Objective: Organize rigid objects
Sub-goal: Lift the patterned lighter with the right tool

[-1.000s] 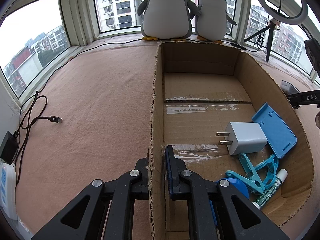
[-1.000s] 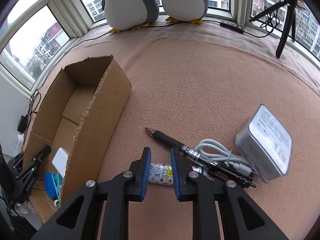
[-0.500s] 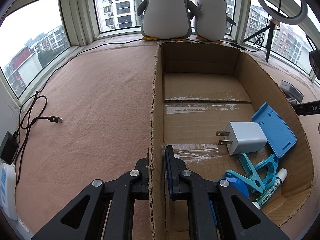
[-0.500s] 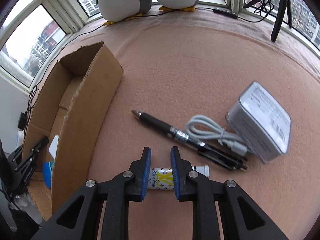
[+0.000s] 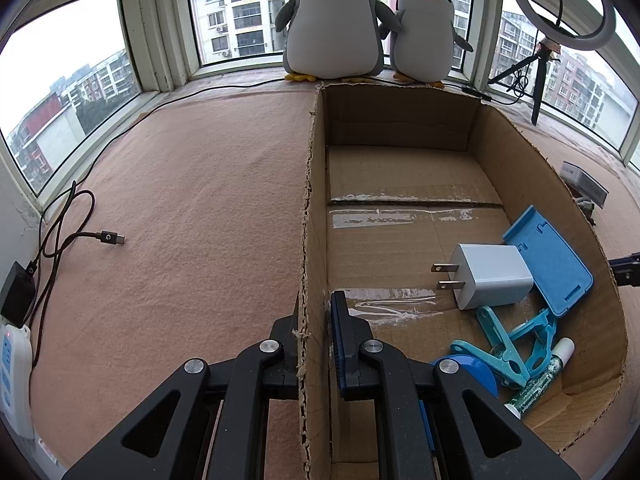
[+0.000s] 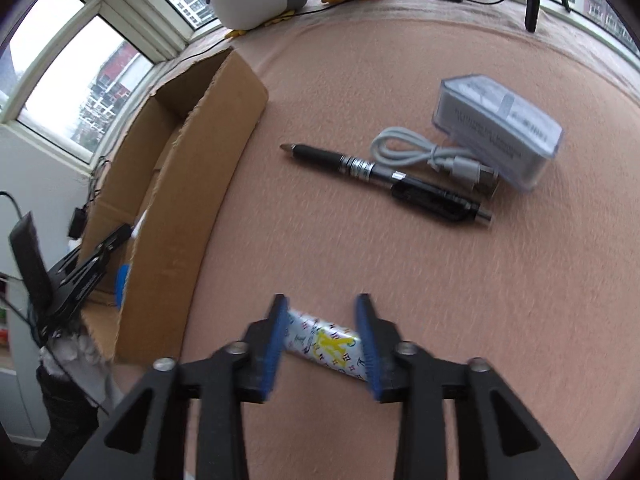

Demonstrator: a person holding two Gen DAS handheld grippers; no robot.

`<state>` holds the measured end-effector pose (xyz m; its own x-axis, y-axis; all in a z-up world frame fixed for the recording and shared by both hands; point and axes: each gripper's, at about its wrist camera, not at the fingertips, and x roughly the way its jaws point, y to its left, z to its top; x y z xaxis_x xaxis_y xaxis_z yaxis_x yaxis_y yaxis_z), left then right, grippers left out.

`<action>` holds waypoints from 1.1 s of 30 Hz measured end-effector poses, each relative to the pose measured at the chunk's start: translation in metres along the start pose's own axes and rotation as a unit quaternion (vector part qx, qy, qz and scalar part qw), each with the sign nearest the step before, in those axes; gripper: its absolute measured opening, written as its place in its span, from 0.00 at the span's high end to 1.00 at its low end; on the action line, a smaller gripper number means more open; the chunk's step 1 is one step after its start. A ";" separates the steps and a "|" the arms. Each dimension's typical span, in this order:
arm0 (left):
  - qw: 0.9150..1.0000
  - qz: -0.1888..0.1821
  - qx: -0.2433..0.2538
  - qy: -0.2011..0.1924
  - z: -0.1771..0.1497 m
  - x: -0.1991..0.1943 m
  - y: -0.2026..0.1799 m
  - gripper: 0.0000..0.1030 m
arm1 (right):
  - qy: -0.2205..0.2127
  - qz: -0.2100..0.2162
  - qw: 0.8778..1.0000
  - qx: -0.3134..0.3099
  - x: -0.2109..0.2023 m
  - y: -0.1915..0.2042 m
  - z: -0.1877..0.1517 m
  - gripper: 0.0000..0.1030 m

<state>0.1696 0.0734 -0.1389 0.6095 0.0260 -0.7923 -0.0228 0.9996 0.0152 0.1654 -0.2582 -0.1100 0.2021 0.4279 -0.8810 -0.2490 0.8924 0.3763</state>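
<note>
Fingers first: our right gripper (image 6: 322, 344) has its jaws opening, and the small patterned tube (image 6: 326, 344) lies on the mat between the blue pads, which stand apart from its ends, so nothing is clamped. The tube's long axis runs across the gap from one pad to the other, slightly slanted, which means that if we closed straight down we would press on its ends; we judge a roll of the wrist would be needed to take it across its narrow side.

Our left gripper (image 5: 316, 340) is clenched on the near side wall of the cardboard box (image 5: 400, 128), one finger outside and one inside, steadying it.

Moving outward from the right fingers, the box stands to the left of the tube in the right wrist view, its tall wall between tube and interior. Beyond the tube lie a black pen (image 6: 384, 178), a coiled white cable (image 6: 420, 156) and a clear-cased packet (image 6: 500, 132), close together.

Inside the box we already see a white charger (image 5: 488, 276), a blue holder (image 5: 548, 260), a teal clip (image 5: 512, 340) and a small green bottle (image 5: 540, 380). Our right hand is clearly the nearer one for the tube.
</note>
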 end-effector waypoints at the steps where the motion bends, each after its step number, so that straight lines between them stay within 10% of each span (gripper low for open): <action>1: 1.000 0.000 0.000 0.000 0.000 0.000 0.000 0.90 | 0.000 0.002 1.000 0.001 -0.002 -0.002 -0.003 0.59; 21: 1.000 0.002 -0.001 -0.001 0.000 -0.001 0.000 0.90 | -0.039 -0.155 0.981 -0.108 0.000 0.042 -0.039 0.74; 33: 1.000 0.001 -0.003 -0.001 0.000 -0.001 0.002 0.90 | -0.068 -0.145 0.985 -0.061 -0.003 0.037 -0.040 0.80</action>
<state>0.1690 0.0749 -0.1376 0.6117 0.0280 -0.7906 -0.0289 0.9995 0.0130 0.1174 -0.2323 -0.1051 0.4051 0.1807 -0.8962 -0.2730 0.9595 0.0700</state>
